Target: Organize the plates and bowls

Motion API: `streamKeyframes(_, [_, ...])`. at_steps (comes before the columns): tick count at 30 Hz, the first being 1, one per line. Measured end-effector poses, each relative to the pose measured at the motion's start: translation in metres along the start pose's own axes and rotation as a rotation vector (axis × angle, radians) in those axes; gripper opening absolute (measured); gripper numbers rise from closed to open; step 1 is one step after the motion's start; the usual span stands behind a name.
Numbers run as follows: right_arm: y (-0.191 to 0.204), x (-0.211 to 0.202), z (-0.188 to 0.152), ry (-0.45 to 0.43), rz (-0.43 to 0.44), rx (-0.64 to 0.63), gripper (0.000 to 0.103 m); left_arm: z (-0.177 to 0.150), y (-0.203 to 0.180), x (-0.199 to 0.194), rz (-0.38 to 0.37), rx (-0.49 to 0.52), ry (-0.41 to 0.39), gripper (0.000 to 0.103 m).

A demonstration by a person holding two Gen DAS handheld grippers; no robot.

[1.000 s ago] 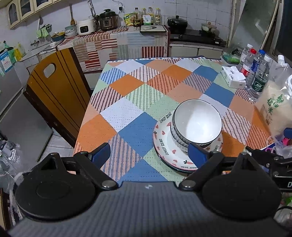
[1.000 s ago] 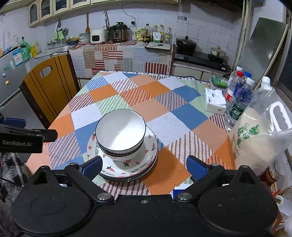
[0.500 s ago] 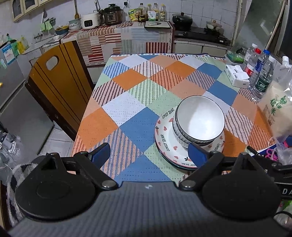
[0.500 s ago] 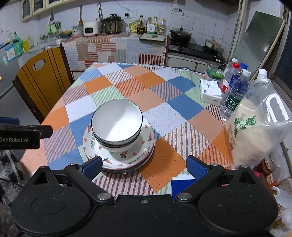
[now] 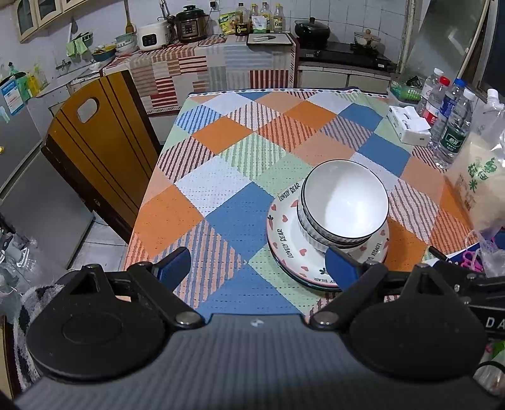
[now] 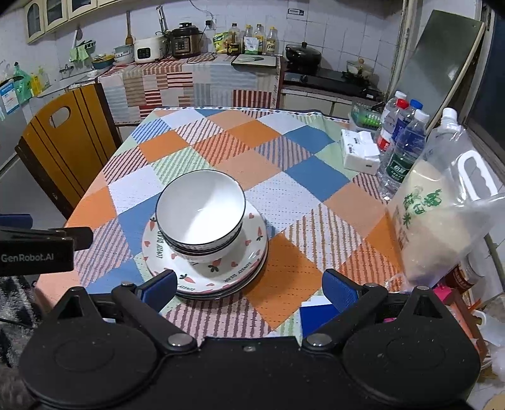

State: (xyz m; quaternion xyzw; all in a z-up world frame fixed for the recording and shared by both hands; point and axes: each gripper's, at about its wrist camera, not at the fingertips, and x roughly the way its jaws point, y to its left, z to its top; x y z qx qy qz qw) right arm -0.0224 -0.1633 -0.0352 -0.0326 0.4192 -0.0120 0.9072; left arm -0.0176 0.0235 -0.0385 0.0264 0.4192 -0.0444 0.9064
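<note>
A stack of white bowls with dark rims (image 5: 344, 205) (image 6: 200, 211) sits nested on a stack of plates with hearts and "LOVELY BEAR" lettering (image 5: 284, 236) (image 6: 240, 268), near the front edge of the patchwork-cloth table (image 5: 252, 151) (image 6: 252, 151). My left gripper (image 5: 257, 268) is open and empty, above the table's front edge, left of the stack. My right gripper (image 6: 249, 288) is open and empty, just in front of the stack and to its right. The left gripper's side shows at the left of the right wrist view (image 6: 38, 246).
Water bottles (image 6: 401, 148), a tissue box (image 6: 359, 151) and a bag of rice (image 6: 442, 214) stand along the table's right side. A wooden chair (image 5: 91, 138) stands at the left. A kitchen counter with appliances (image 5: 189, 28) lies behind.
Both grippers have pulled back and risen a little from the stack. The bowls and plates have not moved. Both stay open.
</note>
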Motion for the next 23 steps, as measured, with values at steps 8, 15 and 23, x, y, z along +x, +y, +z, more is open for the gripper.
streamKeyframes(8, [-0.0050,0.0004,0.0003,-0.003,-0.016,0.016,0.100,-0.0016,-0.0028,-0.0018,-0.005,0.005,-0.018,0.096])
streamKeyframes(15, [-0.0061,0.0027,-0.0003,0.002,-0.024,0.019,0.100,-0.0023,-0.0022,-0.0038,-0.005,0.010,-0.025,0.096])
streamKeyframes(23, [-0.0077,0.0048,-0.0015,0.008,-0.034,0.018,0.100,-0.0009,-0.0034,-0.0048,-0.010,0.027,-0.023,0.096])
